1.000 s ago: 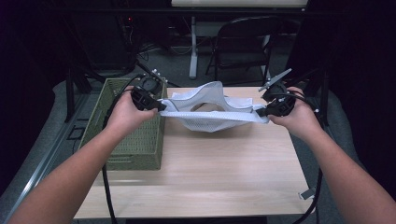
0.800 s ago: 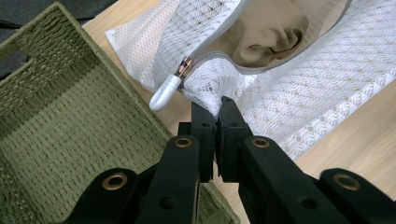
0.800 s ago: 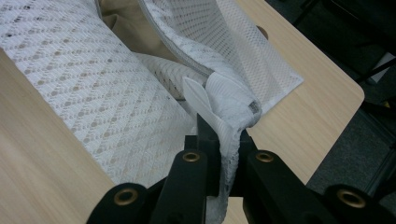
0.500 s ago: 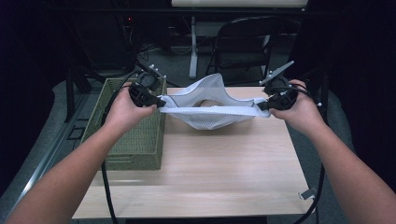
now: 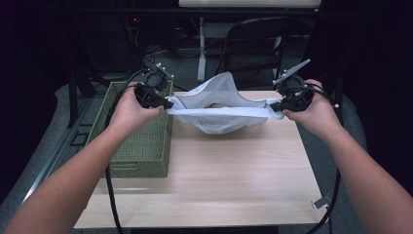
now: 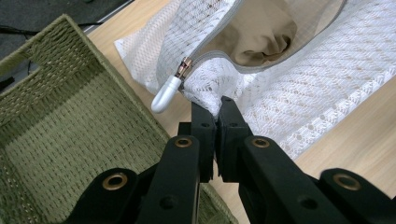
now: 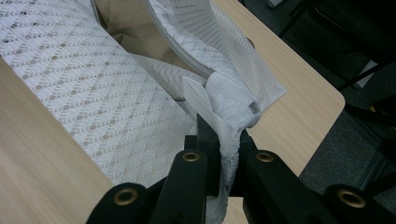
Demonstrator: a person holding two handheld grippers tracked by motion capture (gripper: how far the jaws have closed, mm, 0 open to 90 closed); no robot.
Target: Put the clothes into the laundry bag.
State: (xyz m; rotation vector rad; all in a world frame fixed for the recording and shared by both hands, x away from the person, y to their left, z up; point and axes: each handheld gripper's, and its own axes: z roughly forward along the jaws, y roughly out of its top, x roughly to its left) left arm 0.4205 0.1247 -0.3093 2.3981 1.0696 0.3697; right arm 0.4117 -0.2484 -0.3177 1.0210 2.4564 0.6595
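A white mesh laundry bag (image 5: 221, 113) hangs stretched between my two grippers above the far half of the wooden table (image 5: 219, 180). Its zippered mouth gapes upward and tan cloth (image 6: 261, 35) lies inside. My left gripper (image 5: 165, 103) is shut on the bag's left edge (image 6: 212, 100), just below the white zipper pull (image 6: 166, 95). My right gripper (image 5: 275, 106) is shut on the bag's right corner (image 7: 224, 116), with mesh bunched between its jaws. The bag's belly sags toward the tabletop.
A green woven basket (image 5: 141, 136) stands on the table's left side, under my left hand, and its inside looks bare (image 6: 60, 116). A dark folding chair (image 5: 258, 39) stands beyond the far edge. A small metal clip (image 5: 321, 201) sits at the table's right edge.
Both hands have lifted a little and drawn the bag tauter between them. Its front edge now runs straighter and its mouth stands higher.
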